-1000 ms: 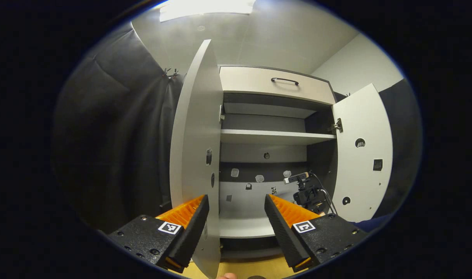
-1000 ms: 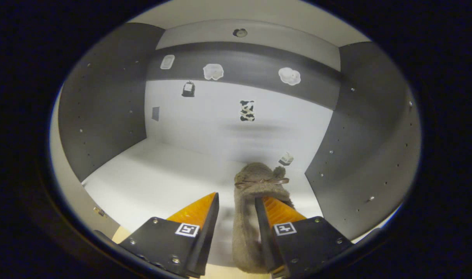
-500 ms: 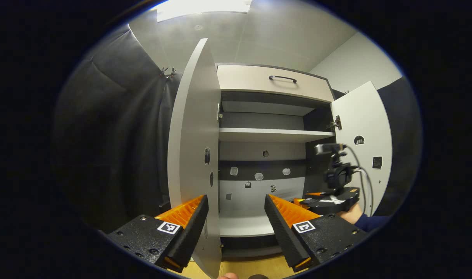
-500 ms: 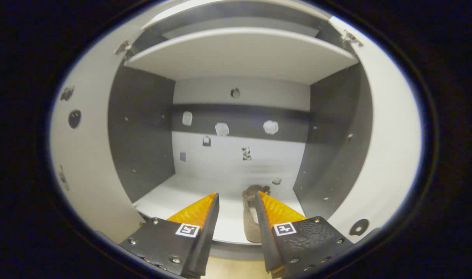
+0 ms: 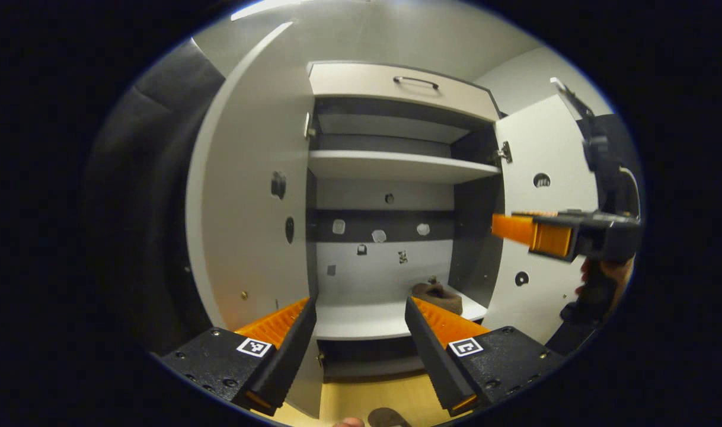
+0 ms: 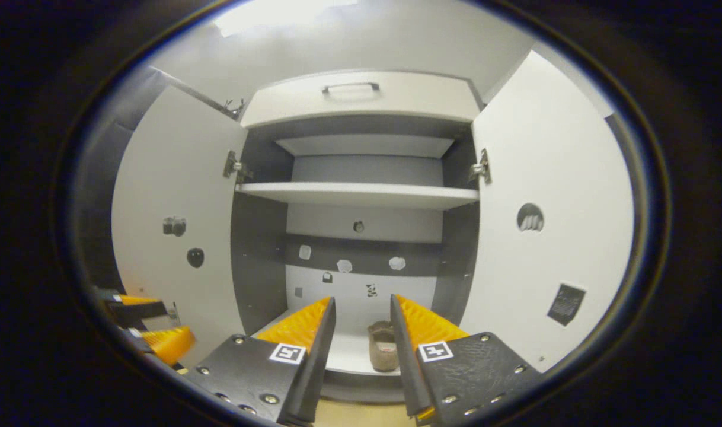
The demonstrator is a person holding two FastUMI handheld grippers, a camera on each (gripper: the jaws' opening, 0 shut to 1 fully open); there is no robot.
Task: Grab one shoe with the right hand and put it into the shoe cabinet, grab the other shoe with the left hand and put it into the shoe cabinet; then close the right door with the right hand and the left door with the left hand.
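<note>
At the bottom of the left gripper view the left gripper (image 5: 361, 332) is held level and points into the open shoe cabinet (image 5: 396, 172), its fingers (image 5: 290, 350) spread apart with nothing between them. Below them, at the bottom edge of the frame, a strip of wooden floor (image 5: 361, 397) shows, with a fingertip and a dark rounded thing too cut off to identify. At the right of the same view the right gripper (image 5: 509, 228) shows from the side, level and pointing toward the left of the frame, in front of the right door (image 5: 539, 148); the hand (image 5: 610, 279) holding it is partly visible below it at the right edge.

In the right gripper view the right gripper (image 6: 361, 332) sits at the bottom centre, aimed straight at the cabinet from outside it, its fingers (image 6: 313, 338) parted and empty. At the lower left of that view the tips of the left gripper (image 6: 153, 323) show, blurred.

Beyond the fingers, one shoe (image 6: 383, 351) lies on the lower shelf (image 6: 343, 359) of the cabinet, toward the right side and near the right inner wall. It is a brown, fuzzy slipper-like shoe; in the right gripper view its opening faces the camera. In the left gripper view the shoe (image 5: 438, 296) appears as a low brown shape at the right end of the shelf.

Farther back, both doors stand open: the left door (image 6: 177, 196) swung out to the left, the right one to the right. Above the lower shelf is an upper shelf (image 6: 361, 194), and at the top a drawer (image 6: 361, 98) with a dark handle. Small stickers dot the back wall.
</note>
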